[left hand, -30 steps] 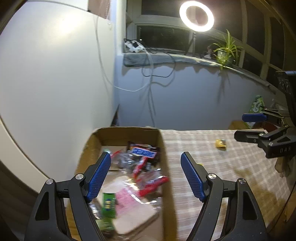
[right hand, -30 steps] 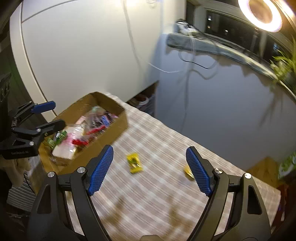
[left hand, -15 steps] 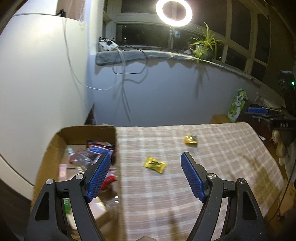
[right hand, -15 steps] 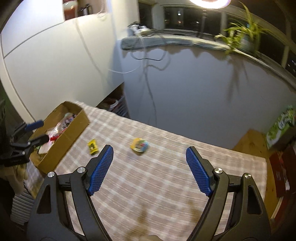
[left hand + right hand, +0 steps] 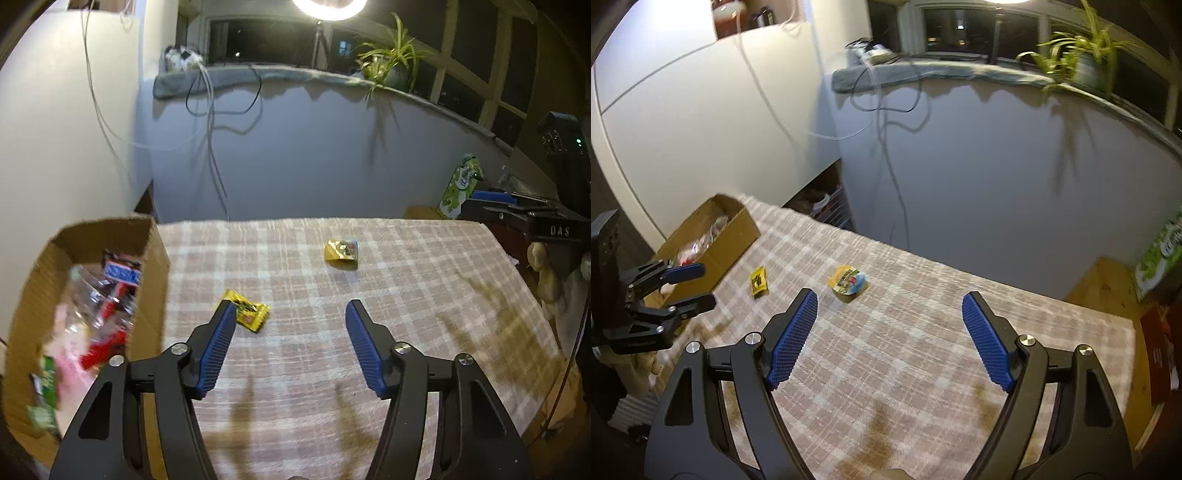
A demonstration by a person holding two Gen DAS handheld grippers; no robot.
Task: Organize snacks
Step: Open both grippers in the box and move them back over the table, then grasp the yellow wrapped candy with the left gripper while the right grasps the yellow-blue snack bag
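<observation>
Two loose snacks lie on the checked tablecloth (image 5: 424, 288). A flat yellow packet (image 5: 251, 312) (image 5: 758, 281) rests just past my left gripper's left fingertip. A rounder yellow packet (image 5: 341, 251) (image 5: 849, 281) lies farther out, ahead of my right gripper's left fingertip. My left gripper (image 5: 290, 308) hovers above the cloth with its jaws closing and nothing between them. My right gripper (image 5: 889, 299) stands open and holds nothing. The cardboard box (image 5: 147, 236) (image 5: 713, 236) at the table's left end holds several wrapped snacks.
A grey wall with hanging cables rises behind the table. A window sill carries a potted plant (image 5: 391, 62) and a ring light (image 5: 328, 7). A green bag (image 5: 460, 184) stands beyond the table's right end. The table's far and right edges drop off.
Both views have swung from the box toward the middle of the table. The left gripper's jaws stand closer together than before. The two yellow packets now sit nearer both grippers.
</observation>
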